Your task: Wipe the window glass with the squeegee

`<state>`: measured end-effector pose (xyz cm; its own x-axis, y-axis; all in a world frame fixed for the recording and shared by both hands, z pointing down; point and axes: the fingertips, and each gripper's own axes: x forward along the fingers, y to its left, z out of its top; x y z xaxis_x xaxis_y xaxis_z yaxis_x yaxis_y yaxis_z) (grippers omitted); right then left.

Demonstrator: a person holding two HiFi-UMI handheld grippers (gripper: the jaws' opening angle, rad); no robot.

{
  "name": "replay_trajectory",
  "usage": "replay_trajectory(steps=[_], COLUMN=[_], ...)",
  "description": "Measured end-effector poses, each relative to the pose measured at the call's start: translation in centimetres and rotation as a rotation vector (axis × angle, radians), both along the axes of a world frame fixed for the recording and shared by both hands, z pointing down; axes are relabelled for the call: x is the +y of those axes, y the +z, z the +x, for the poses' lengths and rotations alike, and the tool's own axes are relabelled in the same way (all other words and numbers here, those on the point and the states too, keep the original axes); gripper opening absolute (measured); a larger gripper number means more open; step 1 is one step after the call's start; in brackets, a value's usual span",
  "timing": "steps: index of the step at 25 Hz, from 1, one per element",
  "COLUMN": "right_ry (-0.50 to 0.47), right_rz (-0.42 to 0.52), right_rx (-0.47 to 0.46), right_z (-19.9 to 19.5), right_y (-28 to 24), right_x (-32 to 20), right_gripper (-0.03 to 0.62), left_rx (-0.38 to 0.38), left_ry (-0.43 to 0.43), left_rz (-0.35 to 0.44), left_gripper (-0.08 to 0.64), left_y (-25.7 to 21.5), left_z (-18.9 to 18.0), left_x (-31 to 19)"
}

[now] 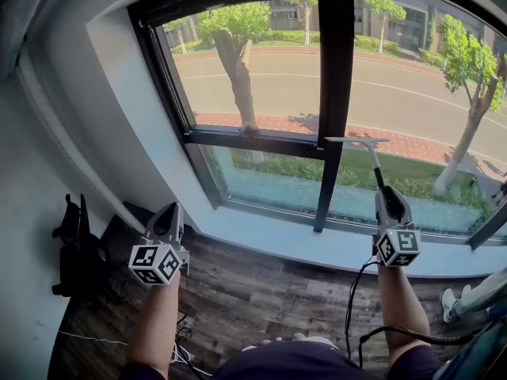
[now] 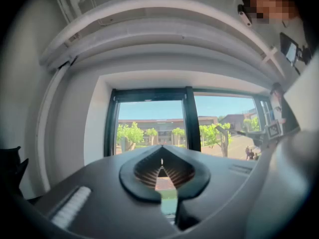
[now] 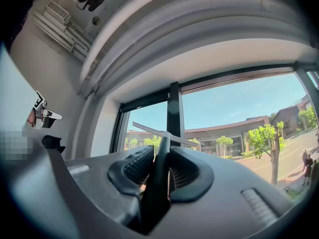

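— Black ribbed pads on the right gripper (image 3: 162,156): state?

— Clamped on the squeegee (image 3: 158,183). Its dark handle runs up between the two pads, and the T-shaped blade sits at the far end (read from the right gripper view).

— Squeegee position, head view?

— The handle rises from the right gripper to the blade. The blade lies in front of the right pane of the window glass (image 1: 420,93), with its left end just beside the black mullion (image 1: 334,93). It sits level with the horizontal bar of the left pane. Contact with the glass: cannot tell.

— Left gripper (image 1: 168,212)?

— Low on the left, over the wood floor (image 1: 238,291), near the white sill (image 1: 261,229) and well apart from the squeegee. The jaws are together with nothing between them.

— Anything else?

— A black cable (image 1: 352,291) hangs from the right gripper down across the floor. A dark object (image 1: 75,244) stands by the left wall.
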<state>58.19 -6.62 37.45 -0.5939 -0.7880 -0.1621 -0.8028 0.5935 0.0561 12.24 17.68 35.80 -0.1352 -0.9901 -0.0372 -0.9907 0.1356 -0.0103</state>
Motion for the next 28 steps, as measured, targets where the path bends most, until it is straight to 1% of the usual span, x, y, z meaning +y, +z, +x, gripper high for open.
replay_trajectory(steps=[5, 8, 13, 17, 22, 28], right_ry=[-0.021, -0.034, -0.079, -0.089, -0.054, 0.006], right_rz=[0.033, 0.031, 0.032, 0.047, 0.036, 0.041], right_rx=[-0.018, -0.022, -0.068, -0.057, -0.052, -0.049], right_z=[0.2, 0.3, 0.5, 0.3, -0.7, -2.8], right_y=[0.8, 1.2, 1.2, 1.5, 2.2, 2.5], right_x=[-0.8, -1.2, -1.5, -2.0, -3.0, -3.5], right_gripper=[0.103, 0.104, 0.104, 0.104, 0.104, 0.104], left_rx=[-0.007, -0.012, -0.021, -0.034, -0.039, -0.035], left_ry=[-0.013, -0.024, -0.049, -0.059, -0.052, -0.031], left_rz=[0.000, -0.001, -0.015, -0.031, -0.037, -0.028], left_gripper=[0.005, 0.005, 0.005, 0.005, 0.005, 0.005], left_y=[-0.3, -0.3, 0.2, 0.9, 1.5, 2.1], left_z=[0.0, 0.3, 0.7, 0.6, -1.6, -6.1], left_x=[0.2, 0.2, 0.3, 0.1, -0.9, -2.6])
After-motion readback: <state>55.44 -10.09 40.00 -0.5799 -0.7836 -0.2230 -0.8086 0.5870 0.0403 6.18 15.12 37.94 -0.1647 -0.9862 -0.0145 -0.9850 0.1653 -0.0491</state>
